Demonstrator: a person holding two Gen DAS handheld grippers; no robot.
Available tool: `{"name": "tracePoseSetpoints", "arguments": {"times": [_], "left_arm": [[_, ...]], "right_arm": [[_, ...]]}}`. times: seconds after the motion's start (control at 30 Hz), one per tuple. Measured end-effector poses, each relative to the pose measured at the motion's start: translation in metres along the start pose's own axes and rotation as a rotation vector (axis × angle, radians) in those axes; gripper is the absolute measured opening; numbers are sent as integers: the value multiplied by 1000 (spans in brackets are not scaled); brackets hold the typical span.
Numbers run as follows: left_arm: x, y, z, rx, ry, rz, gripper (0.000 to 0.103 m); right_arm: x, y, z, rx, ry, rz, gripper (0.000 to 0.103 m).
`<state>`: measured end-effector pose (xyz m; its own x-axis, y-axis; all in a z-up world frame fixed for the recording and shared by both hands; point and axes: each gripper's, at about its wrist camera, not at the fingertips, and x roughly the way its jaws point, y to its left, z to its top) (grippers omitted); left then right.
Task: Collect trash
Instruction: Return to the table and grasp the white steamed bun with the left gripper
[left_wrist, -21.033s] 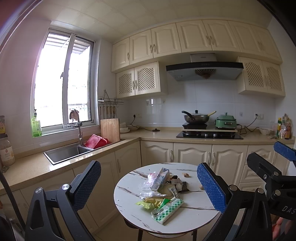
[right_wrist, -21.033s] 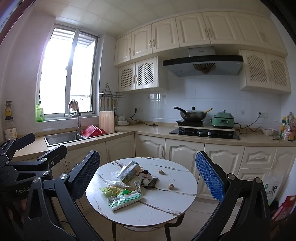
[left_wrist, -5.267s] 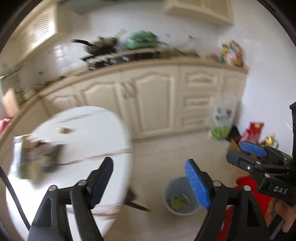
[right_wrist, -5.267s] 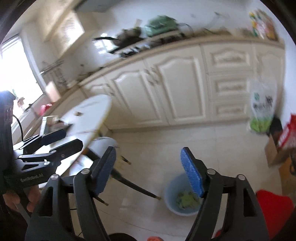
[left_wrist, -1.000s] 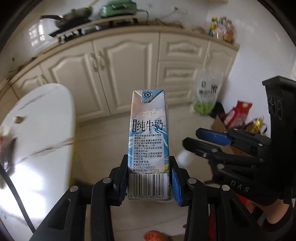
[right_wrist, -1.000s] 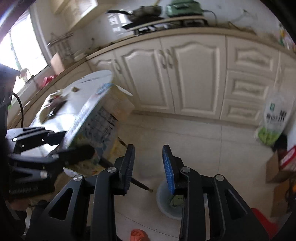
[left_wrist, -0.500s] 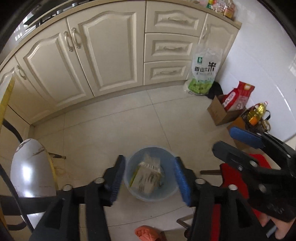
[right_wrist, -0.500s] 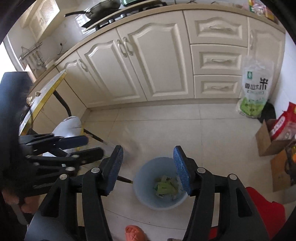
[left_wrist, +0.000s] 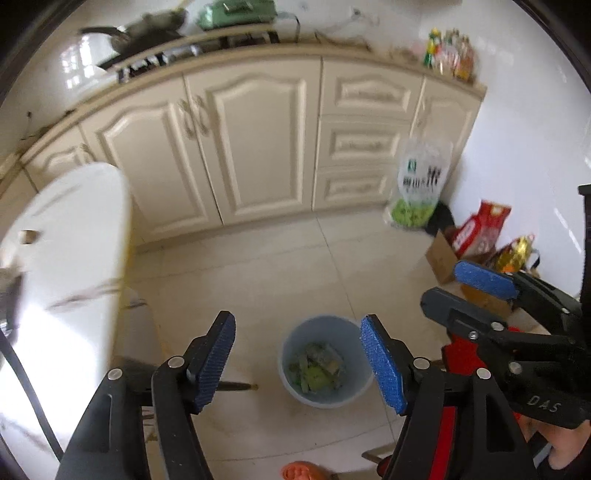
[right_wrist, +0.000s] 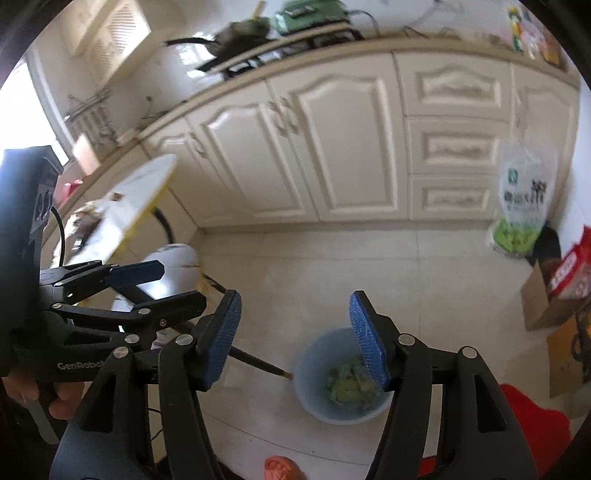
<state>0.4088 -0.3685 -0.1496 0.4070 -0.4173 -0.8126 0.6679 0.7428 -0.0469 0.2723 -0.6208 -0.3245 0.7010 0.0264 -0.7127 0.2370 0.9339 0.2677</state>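
Glossy cream tile floor (left_wrist: 258, 266), paneled cabinets behind. Round white marble table (left_wrist: 62, 258) at left. Left gripper (left_wrist: 297, 362) jaws opening, nothing between them; round pale-blue plastic bin (left_wrist: 325, 358) with crumpled trash below. Right gripper (right_wrist: 295, 338) jaws opening, also empty.

2 wrist fisheyes looked steeply down from above the floor, facing the far cabinets (left_wrist: 258, 140). Both shared the blue bin (left_wrist: 325, 360) (right_wrist: 340, 376), near, and the table edge (left_wrist: 74, 229) at left.
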Motion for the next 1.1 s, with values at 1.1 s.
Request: {"name": "tracePoseSetpoints", "arguments": {"times": [1.1], "left_arm": [[-122, 317, -116, -323, -17, 333, 84]], "right_arm": [[157, 357, 62, -361, 159, 120, 89]]}}
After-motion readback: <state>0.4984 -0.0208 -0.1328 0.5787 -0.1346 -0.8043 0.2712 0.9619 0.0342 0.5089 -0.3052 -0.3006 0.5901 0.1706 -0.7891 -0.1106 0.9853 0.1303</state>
